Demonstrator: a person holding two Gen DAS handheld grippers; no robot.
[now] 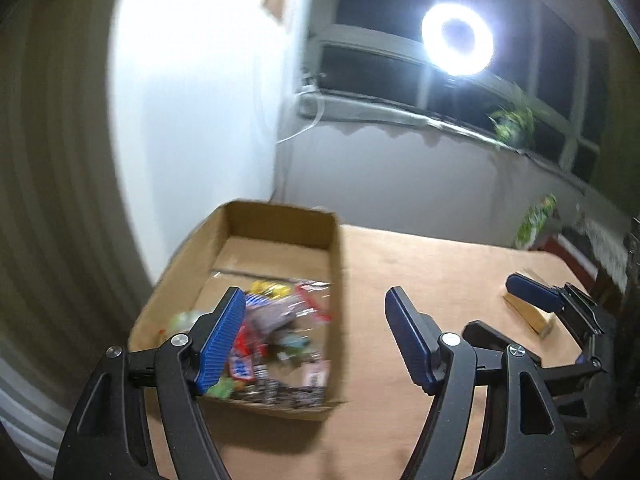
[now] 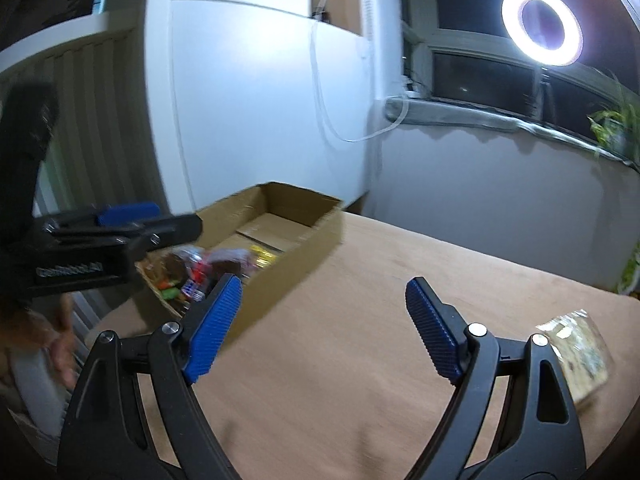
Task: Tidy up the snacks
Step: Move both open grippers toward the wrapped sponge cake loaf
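An open cardboard box (image 1: 340, 264) stands at the table's left, with several colourful snack packets (image 1: 280, 320) piled in its near end. My left gripper (image 1: 316, 340) hangs open over the box's near right corner, nothing between its blue pads. My right gripper (image 2: 324, 328) is open above bare table to the right of the box (image 2: 304, 240), also empty. A gold-wrapped snack packet (image 2: 576, 344) lies on the table just outside its right finger. In the left wrist view the right gripper (image 1: 490, 306) reaches in front of that packet (image 1: 532, 316). The left gripper (image 2: 176, 218) shows over the box's near end.
The brown table (image 1: 420, 280) meets a white wall behind the box. A ring light (image 2: 542, 24) glares before a dark window. A green packet (image 1: 534, 220) stands at the table's far right edge. A person's hand (image 2: 60, 344) shows at lower left.
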